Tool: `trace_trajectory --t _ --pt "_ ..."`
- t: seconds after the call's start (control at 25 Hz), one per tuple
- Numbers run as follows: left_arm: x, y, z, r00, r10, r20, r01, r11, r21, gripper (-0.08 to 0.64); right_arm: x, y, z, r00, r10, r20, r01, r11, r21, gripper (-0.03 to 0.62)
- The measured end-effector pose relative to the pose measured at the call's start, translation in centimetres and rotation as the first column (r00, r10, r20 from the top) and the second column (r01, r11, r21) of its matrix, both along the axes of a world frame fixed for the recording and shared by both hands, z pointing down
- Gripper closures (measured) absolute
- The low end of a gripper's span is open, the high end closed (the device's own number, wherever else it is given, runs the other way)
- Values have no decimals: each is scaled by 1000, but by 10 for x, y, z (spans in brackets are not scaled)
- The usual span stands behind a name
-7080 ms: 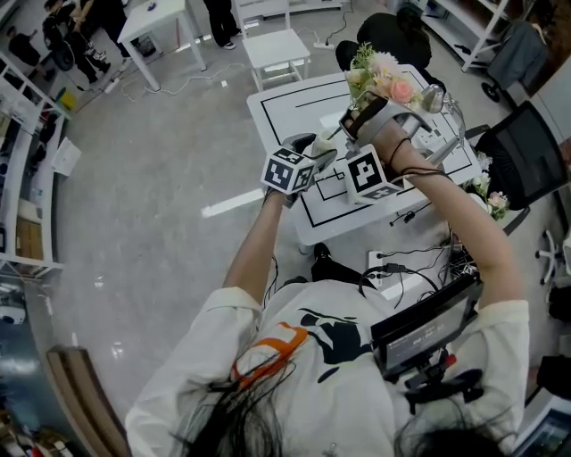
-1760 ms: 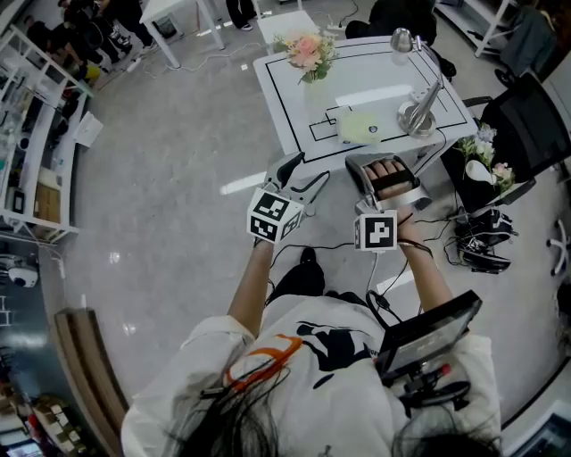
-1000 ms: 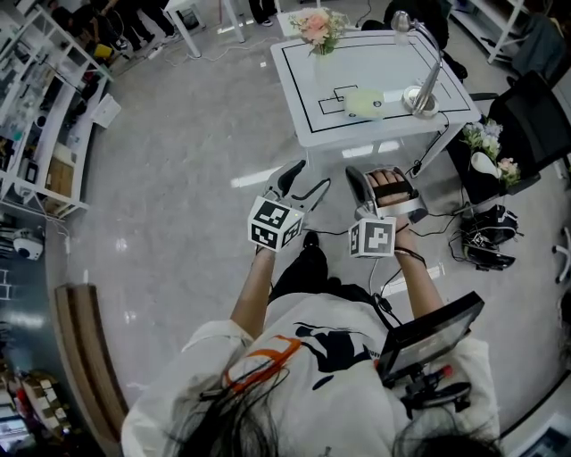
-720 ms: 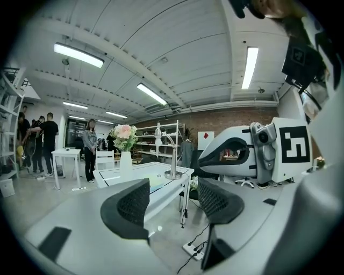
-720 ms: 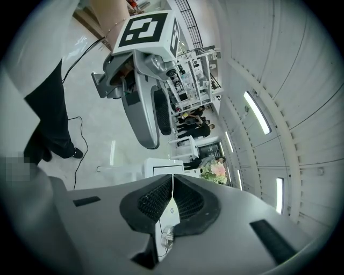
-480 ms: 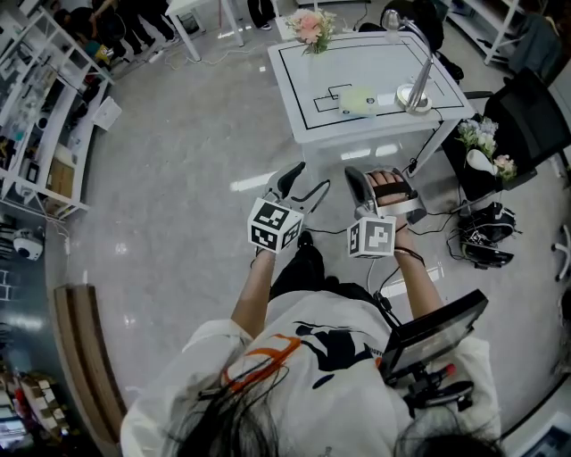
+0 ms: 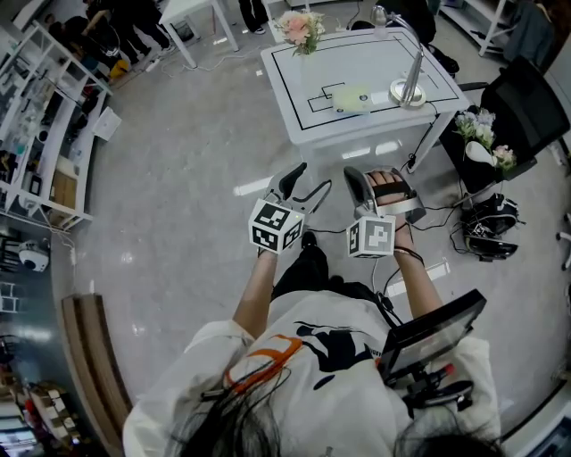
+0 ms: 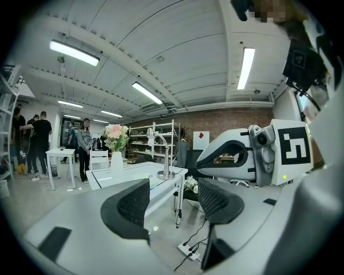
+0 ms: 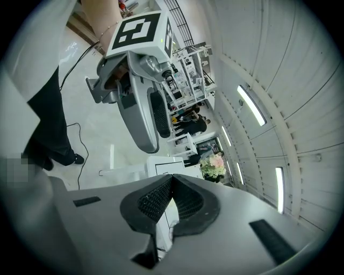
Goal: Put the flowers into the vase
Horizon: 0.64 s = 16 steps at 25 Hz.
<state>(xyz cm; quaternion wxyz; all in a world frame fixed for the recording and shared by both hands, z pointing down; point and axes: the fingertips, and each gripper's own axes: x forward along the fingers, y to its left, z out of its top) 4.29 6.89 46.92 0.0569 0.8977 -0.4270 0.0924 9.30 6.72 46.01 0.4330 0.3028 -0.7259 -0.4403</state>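
Two hand-held grippers are hanging over the grey floor (image 7: 178, 178), well apart from the white, black-lined bench (image 7: 384, 54), and neither is carrying anything. The left gripper (image 7: 299, 185) is standing wide, with only air between its dark ribbed pads (image 8: 131, 201). The right gripper (image 7: 357, 183) is pressing its pads (image 9: 156, 196) together on nothing. The bunch of pink and cream flowers with green leaves (image 7: 299, 27) is sitting upright in the slim white vase (image 8: 116, 160) at the far left corner of the bench, so the placing step is looking finished rather than in hand. A silver desk lamp (image 7: 409, 76) is standing toward the right edge and a pale yellow-green pad (image 7: 354, 100) is lying toward the near edge, both apart from the vase. A second bunch of pale flowers (image 7: 482, 143) is resting at the black chair (image 7: 526, 107) beside the bench. If more stems are wanted, the next move is probably calling for a walk over there and an open-jawed, light reach for the stalks
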Motion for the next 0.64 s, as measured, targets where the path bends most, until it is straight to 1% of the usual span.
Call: trace_trajectory --t 0.04,0.16,0.36,0.48,0.52,0.56,0.6,0.64 --pt "0 0 0 1000 1 3 -1 1000 1 275 0 0 0 1000 3 4 -3 1000 -3 578" --pt "1 1 -1 1000 11 15 -11 1000 14 375 1 3 -1 999 24 24 -23 999 -29 578" --pt "0 1 0 1000 18 21 -18 1000 15 402 -2 1 -2 1000 22 22 -21 1000 -17 578" --pt "-5 0 1 1000 8 22 -9 1000 14 464 -6 0 -2 999 23 24 -22 1000 -23 578" --pt "-7 -1 0 1000 4 21 -4 1000 16 507 -7 0 -3 999 25 27 -24 999 -27 578" --pt "-9 -2 0 1000 0 19 0 1000 18 528 -9 0 -4 999 27 30 -26 999 -30 578" --pt "-12 -3 -1 1000 -5 17 5 1000 20 546 -10 0 -4 999 28 32 -27 999 -31 578" --pt "-14 -4 -2 1000 -10 14 9 1000 22 549 -12 -1 -5 999 29 34 -27 999 -31 578"
